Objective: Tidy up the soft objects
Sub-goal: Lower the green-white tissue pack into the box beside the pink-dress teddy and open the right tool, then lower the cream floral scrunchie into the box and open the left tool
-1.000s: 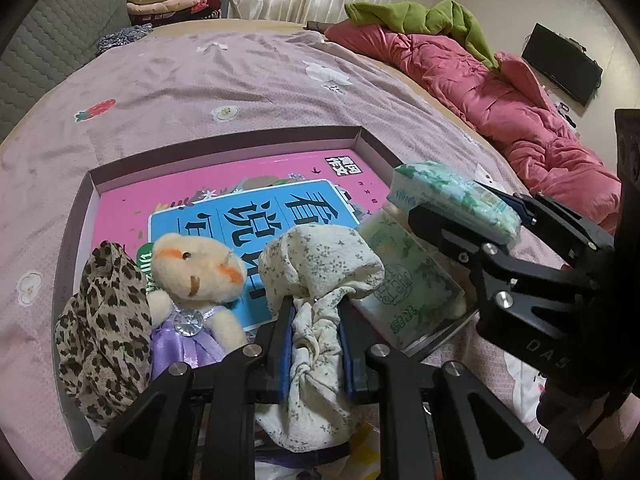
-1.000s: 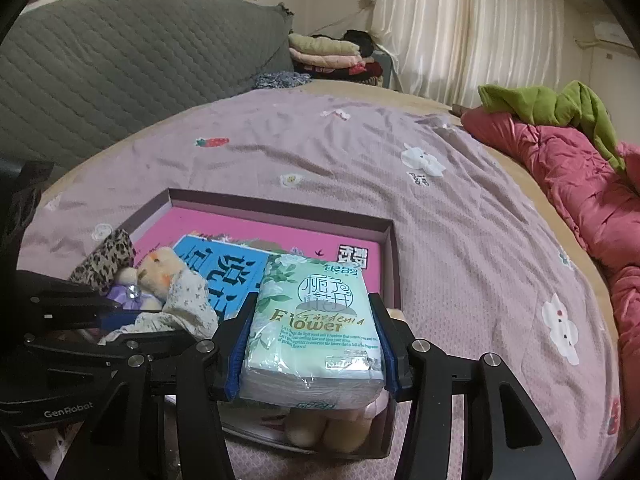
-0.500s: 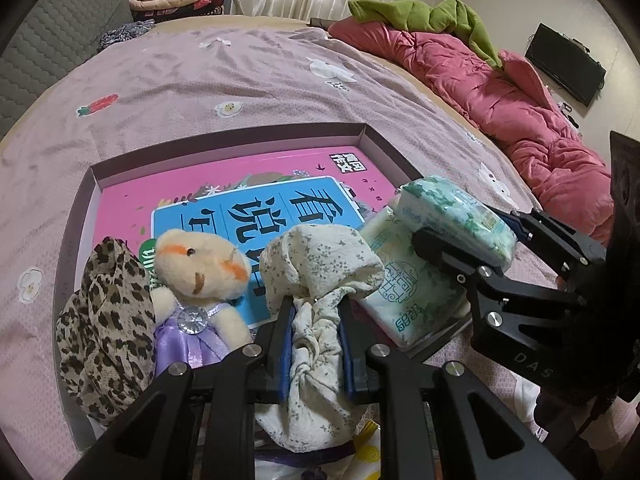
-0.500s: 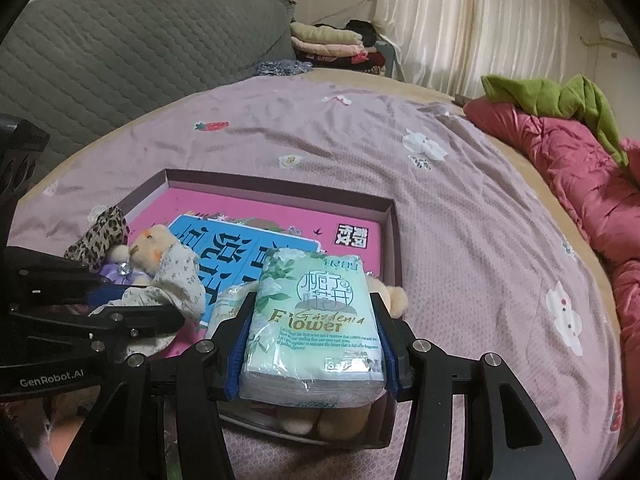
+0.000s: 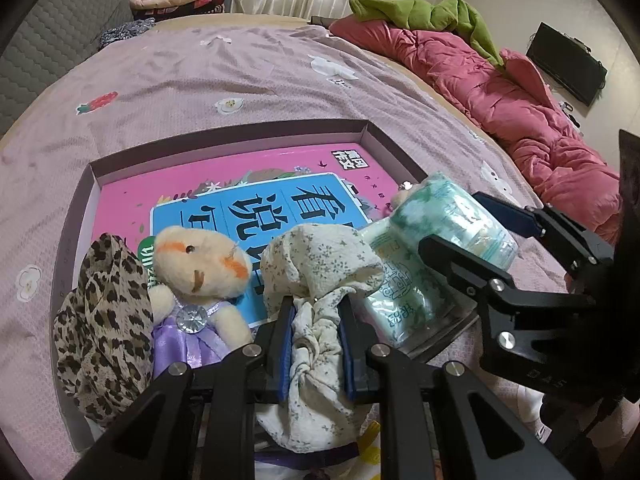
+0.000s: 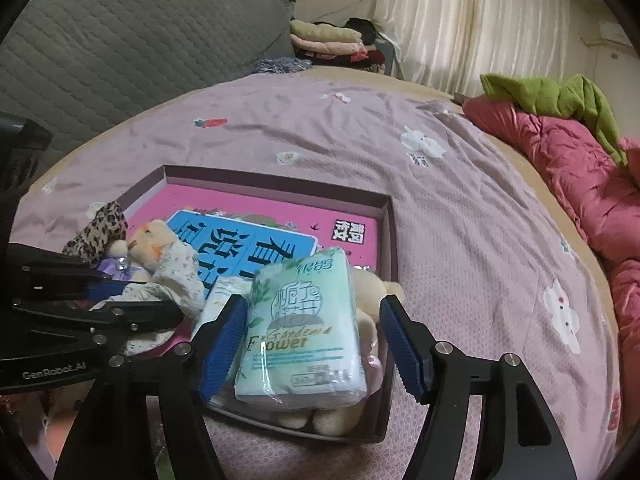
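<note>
A shallow purple box (image 5: pixel 224 136) with a pink and blue book (image 5: pixel 256 196) in it lies on the bed. My left gripper (image 5: pixel 316 312) is shut on a floral cloth bundle (image 5: pixel 316 276) at the box's near edge. Beside it lie a small teddy bear (image 5: pixel 196 256) and a leopard-print cloth (image 5: pixel 104 320). My right gripper (image 6: pixel 310 320) is open, its pads apart from a green tissue pack (image 6: pixel 304 328) that rests on another pack and a plush toy (image 6: pixel 372 292) in the box's near right corner (image 6: pixel 384 360).
A pink quilt (image 6: pixel 580 168) and green garment (image 6: pixel 552 100) lie along the right side of the bed. Folded clothes (image 6: pixel 328 40) are stacked at the far end. A grey quilted headboard (image 6: pixel 120 48) stands at left.
My right gripper has opened and let go of the green tissue pack, which now rests in the box's near right corner. My left gripper still holds the floral cloth.
</note>
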`<state>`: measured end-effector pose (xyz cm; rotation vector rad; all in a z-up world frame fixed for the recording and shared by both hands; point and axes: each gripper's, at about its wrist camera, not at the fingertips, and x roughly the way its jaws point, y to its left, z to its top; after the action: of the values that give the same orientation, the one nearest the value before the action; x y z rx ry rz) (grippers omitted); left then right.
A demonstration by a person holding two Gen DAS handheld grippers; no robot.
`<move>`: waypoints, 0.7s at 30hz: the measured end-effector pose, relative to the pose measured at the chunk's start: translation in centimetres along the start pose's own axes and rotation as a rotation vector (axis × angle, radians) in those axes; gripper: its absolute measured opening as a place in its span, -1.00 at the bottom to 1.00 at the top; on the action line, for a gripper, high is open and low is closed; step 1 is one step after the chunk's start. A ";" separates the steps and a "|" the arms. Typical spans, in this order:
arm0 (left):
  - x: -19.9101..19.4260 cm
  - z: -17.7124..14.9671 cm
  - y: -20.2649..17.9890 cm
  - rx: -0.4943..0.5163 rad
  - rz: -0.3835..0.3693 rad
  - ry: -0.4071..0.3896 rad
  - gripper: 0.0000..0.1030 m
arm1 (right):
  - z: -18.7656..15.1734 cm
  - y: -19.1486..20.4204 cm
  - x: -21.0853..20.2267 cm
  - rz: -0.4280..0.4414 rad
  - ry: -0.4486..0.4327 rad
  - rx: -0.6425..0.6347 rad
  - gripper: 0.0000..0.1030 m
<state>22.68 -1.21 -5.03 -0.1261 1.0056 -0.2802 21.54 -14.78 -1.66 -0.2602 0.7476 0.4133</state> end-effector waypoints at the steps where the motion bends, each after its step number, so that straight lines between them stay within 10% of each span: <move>1: 0.0 0.0 0.0 -0.002 -0.002 0.001 -0.62 | 0.1 0.1 -0.1 -0.001 -0.004 -0.005 0.38; 21: 1.1 0.1 0.1 -0.009 0.020 0.022 -0.49 | 0.5 0.4 -0.7 -0.012 -0.019 -0.004 0.41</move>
<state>23.32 -1.47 -5.88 -0.1215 1.0299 -0.2597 21.16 -14.44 -0.83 -0.2639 0.7261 0.4054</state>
